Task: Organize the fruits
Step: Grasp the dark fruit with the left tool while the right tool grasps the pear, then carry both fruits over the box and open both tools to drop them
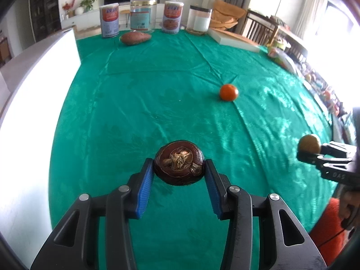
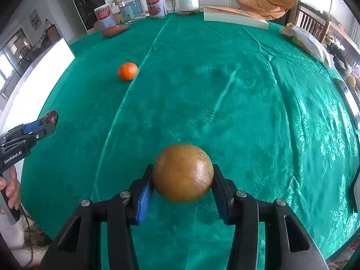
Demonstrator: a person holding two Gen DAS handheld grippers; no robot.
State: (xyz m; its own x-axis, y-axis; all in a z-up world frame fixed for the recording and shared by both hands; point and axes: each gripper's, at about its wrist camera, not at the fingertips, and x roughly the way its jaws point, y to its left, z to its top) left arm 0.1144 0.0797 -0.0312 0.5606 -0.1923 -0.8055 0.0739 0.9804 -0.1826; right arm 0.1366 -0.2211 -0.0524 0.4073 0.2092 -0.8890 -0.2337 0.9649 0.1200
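Green patterned cloth (image 1: 157, 72) covers the bench from edge to edge, creased in long folds, with a living room behind it. Along the far edge stand two printed tins (image 1: 109, 20), a clear glass jar (image 1: 141, 15) between them, and a clear lidded canister (image 1: 199, 18) with white contents; a flat white box (image 1: 235, 39) lies to the right of these. A sweet potato (image 1: 135, 38) rests on the cloth just in front of the left tin and the glass jar. A tangerine (image 1: 229, 92) sits alone on the cloth near the middle of the bench, well apart from both grippers. The left gripper (image 1: 179, 168) has its jaws clenched on a dark brown, flattish water chestnut (image 1: 179, 163), the blue pads (image 1: 145, 186) pressing its two sides; the dry papery crown faces the camera. Whether the chestnut touches the cloth or is raised off it cannot be determined. The right gripper (image 2: 182, 175) has its jaws clenched on a round, tan-brown fruit (image 2: 182, 172) with a smooth, faintly speckled skin; its kind is not identifiable. In the left wrist view this fruit appears at the far right, clear of the cloth. The two grippers are well apart, one toward each side of the near bench edge.
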